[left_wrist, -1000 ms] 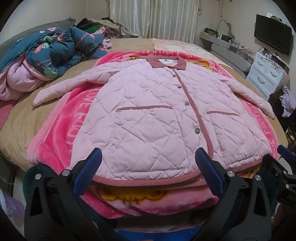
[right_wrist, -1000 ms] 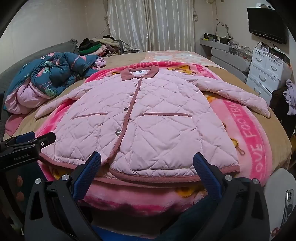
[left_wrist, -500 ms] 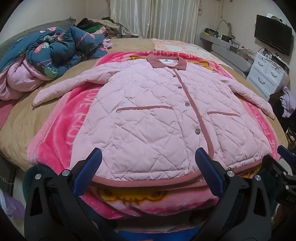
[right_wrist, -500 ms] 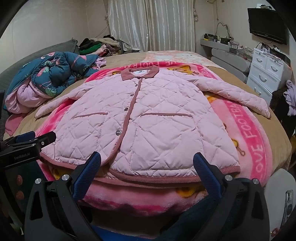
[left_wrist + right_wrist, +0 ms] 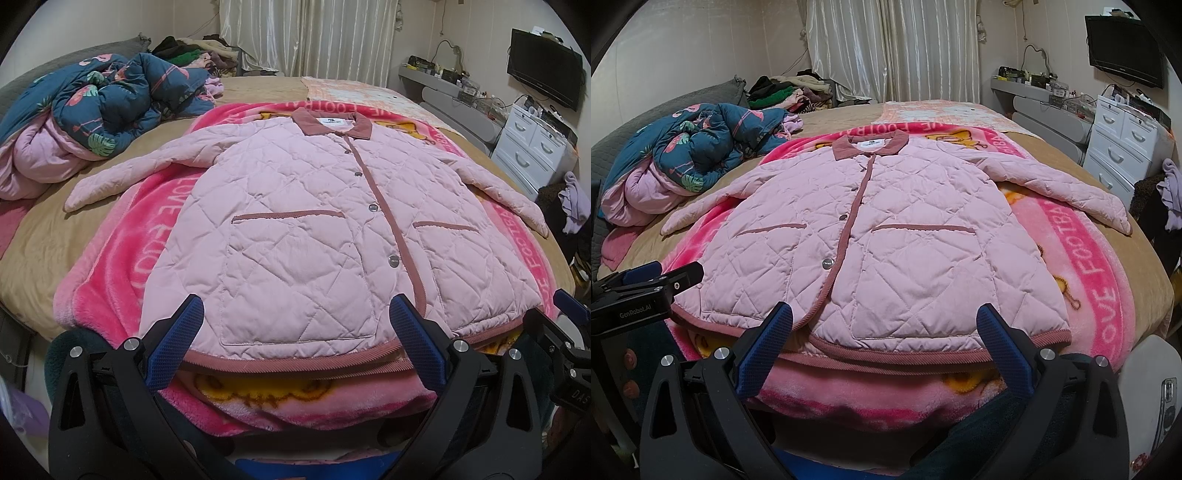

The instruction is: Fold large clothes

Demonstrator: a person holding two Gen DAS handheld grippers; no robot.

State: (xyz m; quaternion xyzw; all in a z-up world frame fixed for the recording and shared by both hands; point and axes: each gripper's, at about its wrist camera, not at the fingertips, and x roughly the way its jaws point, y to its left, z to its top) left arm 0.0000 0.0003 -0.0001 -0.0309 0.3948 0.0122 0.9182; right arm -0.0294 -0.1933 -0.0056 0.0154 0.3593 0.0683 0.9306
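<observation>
While nothing here sits in a container — the white drawer unit has all drawers shut — the pink quilted jacket lies flat, buttoned, front up, sleeves spread, on the pink fleece blanket on the bed. Left gripper spread wide, holding nothing, fingers framing the hem but apart from it. Right gripper same — wide, empty, just short of the hem.
</observation>
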